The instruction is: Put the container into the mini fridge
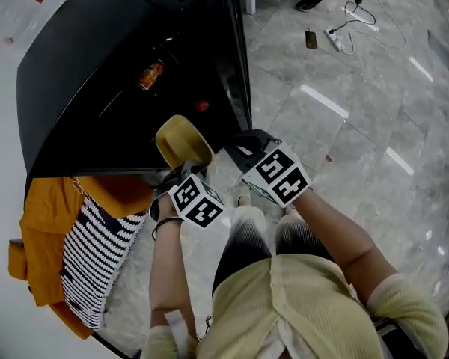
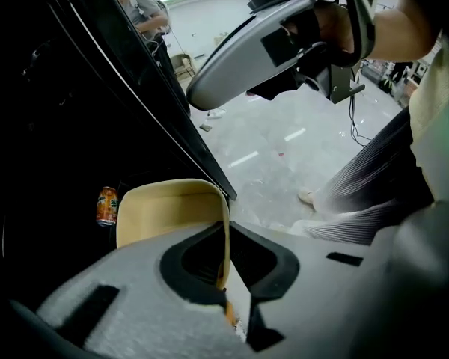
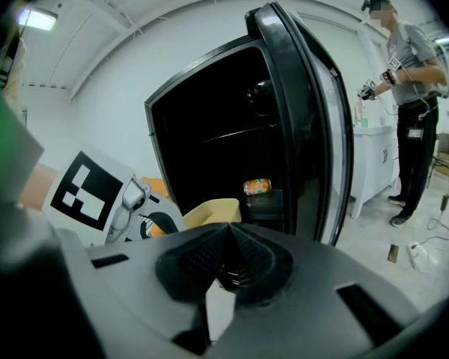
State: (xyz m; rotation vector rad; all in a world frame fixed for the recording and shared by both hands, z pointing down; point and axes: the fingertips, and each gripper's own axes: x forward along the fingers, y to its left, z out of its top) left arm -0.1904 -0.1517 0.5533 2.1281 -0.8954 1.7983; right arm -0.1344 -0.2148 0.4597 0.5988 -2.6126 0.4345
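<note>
The container point(image 1: 183, 140) is a pale yellow tub held in front of the open black mini fridge point(image 1: 97, 73). My left gripper point(image 1: 181, 169) is shut on its rim; the tub's wall point(image 2: 165, 212) runs between the jaws of the left gripper point(image 2: 226, 275). My right gripper point(image 1: 238, 149) hovers beside it near the lower edge of the fridge door point(image 1: 236, 51), shut with nothing in it. In the right gripper view the right gripper point(image 3: 226, 253) faces the dark fridge interior, with the container point(image 3: 209, 214) at lower left. An orange can point(image 1: 150, 74) stands inside the fridge.
An orange garment point(image 1: 45, 223) and a striped cloth point(image 1: 97, 260) lie left of the fridge. A phone point(image 1: 311, 40) and a power strip point(image 1: 337, 40) with cable lie on the marble floor. A person point(image 3: 408, 88) stands by a white cabinet point(image 3: 374, 163).
</note>
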